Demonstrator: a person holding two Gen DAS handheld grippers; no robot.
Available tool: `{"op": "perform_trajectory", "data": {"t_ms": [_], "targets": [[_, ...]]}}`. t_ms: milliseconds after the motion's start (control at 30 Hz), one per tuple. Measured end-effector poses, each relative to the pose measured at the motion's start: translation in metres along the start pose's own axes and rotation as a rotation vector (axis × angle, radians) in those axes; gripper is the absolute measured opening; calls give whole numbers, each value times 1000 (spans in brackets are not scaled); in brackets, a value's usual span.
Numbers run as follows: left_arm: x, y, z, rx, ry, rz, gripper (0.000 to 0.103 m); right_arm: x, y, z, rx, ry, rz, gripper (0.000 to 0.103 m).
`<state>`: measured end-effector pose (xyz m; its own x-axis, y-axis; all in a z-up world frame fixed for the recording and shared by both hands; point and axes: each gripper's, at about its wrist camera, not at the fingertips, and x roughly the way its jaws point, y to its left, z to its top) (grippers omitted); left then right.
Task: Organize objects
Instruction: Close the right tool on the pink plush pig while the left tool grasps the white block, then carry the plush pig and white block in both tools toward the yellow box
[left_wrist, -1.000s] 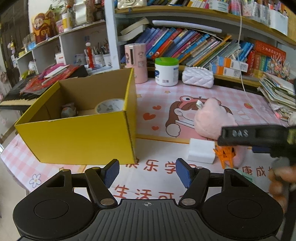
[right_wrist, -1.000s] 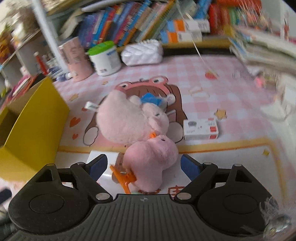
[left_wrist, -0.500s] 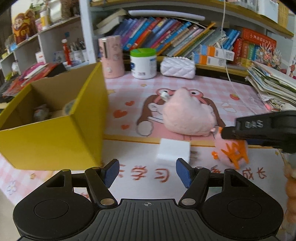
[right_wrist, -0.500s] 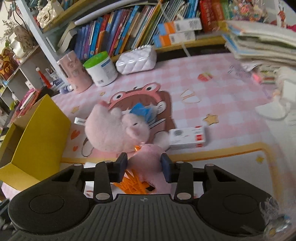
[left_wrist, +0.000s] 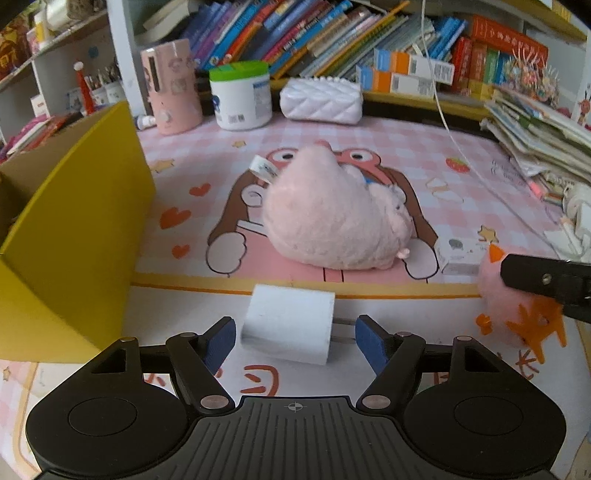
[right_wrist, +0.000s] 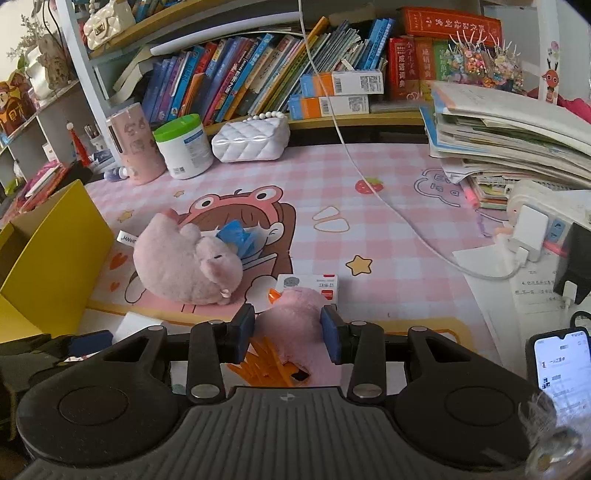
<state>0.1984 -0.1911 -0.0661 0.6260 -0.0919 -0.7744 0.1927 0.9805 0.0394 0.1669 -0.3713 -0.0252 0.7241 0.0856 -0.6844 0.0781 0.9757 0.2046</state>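
Note:
A white charger block (left_wrist: 288, 328) lies on the mat between the fingers of my left gripper (left_wrist: 295, 343). Its jaws are opening and the pads stand just off the block. My right gripper (right_wrist: 288, 332) is shut on a small pink plush with orange feet (right_wrist: 291, 317). The left wrist view shows this plush (left_wrist: 517, 306) at the right edge. A big pink plush pig (left_wrist: 332, 218) lies on its side on the mat's cartoon print. The open yellow box (left_wrist: 74, 221) stands to the left.
A small white and red carton (right_wrist: 310, 284) lies just beyond the held plush. At the back stand a pink cylinder (left_wrist: 170, 92), a green-lidded tub (left_wrist: 240, 96) and a white quilted purse (left_wrist: 321, 99). Stacked books (right_wrist: 509, 129), a power strip (right_wrist: 535, 218) and a phone (right_wrist: 561, 365) crowd the right.
My left gripper swung right from the yellow box, came down over the charger block and widened slightly. My right gripper shut on the small pink plush and carried it right.

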Motion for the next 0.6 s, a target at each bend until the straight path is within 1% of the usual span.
{"op": "perform_trajectory", "data": {"t_ms": [33,67,200,433,600], "targets": [[2,-1,-1,5,7,2,71,0,0,0,0,1,1,37],[4,-1,-1,8,11,-1,67,0,0,0,-4,2,3,36],[1,1,-2,-1,-2,-17,66,-4,4,0,-23,-8,8,36],[-37,15,-2,-37,-107,-33,66,-11,24,1,-61,-23,17,36],[-59,34,-4,-73,-148,-42,66,-19,43,-6,-79,-29,27,36]]}}
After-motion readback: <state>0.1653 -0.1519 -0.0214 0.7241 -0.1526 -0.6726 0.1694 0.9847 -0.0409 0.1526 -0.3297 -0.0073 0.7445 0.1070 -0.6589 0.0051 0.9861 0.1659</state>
